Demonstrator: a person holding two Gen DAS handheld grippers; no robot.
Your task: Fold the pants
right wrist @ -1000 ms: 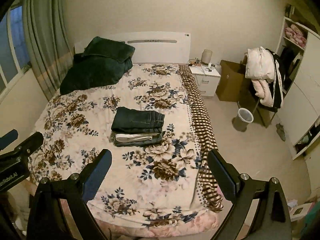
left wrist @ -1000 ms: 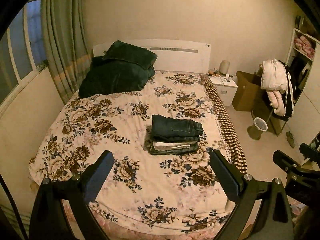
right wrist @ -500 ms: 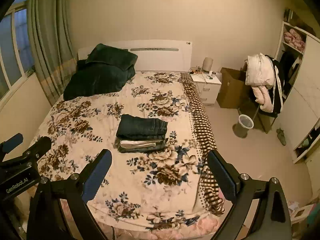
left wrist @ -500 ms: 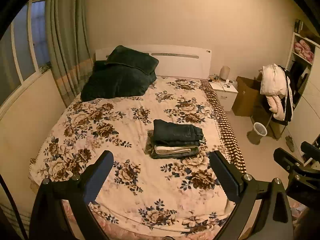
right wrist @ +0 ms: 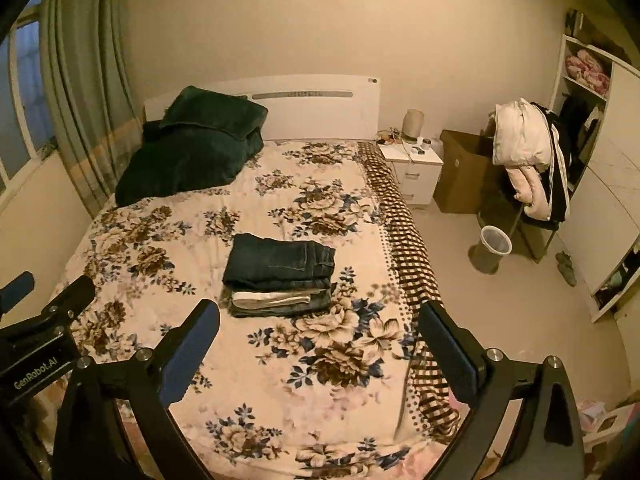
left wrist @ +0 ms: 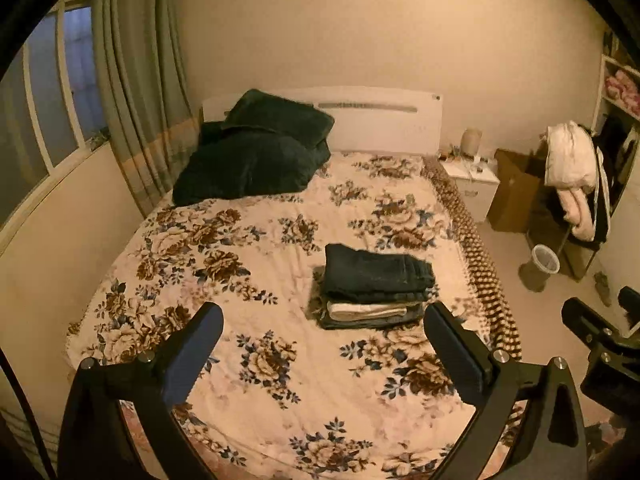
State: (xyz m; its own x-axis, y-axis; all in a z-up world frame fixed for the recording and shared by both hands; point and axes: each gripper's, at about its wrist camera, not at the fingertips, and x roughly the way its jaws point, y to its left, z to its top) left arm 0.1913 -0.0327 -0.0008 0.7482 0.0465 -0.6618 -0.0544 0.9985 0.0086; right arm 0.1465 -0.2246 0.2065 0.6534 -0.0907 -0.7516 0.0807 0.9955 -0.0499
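Resting folded on the floral bed point(left wrist: 256, 264), the pants point(left wrist: 376, 270) top a small stack of clothes right of centre. Left tool point(left wrist: 322, 344) and right tool point(right wrist: 318, 340) hover released, well apart from them.

One legible marking only: "GenRobot.AI", white lettering on the black body of the left gripper point(right wrist: 38, 322), seen at the lower left edge of the right wrist view, running slightly uphill to the right. Small round badge at the top right corner of the white headboard point(right wrist: 304, 106), too small to read in either view. Nothing readable on the folded pants stack point(right wrist: 280, 276), the nightstand point(right wrist: 416, 168) clutter or the cardboard box point(right wrist: 460, 172). No numbers or signs legible anywhere else.
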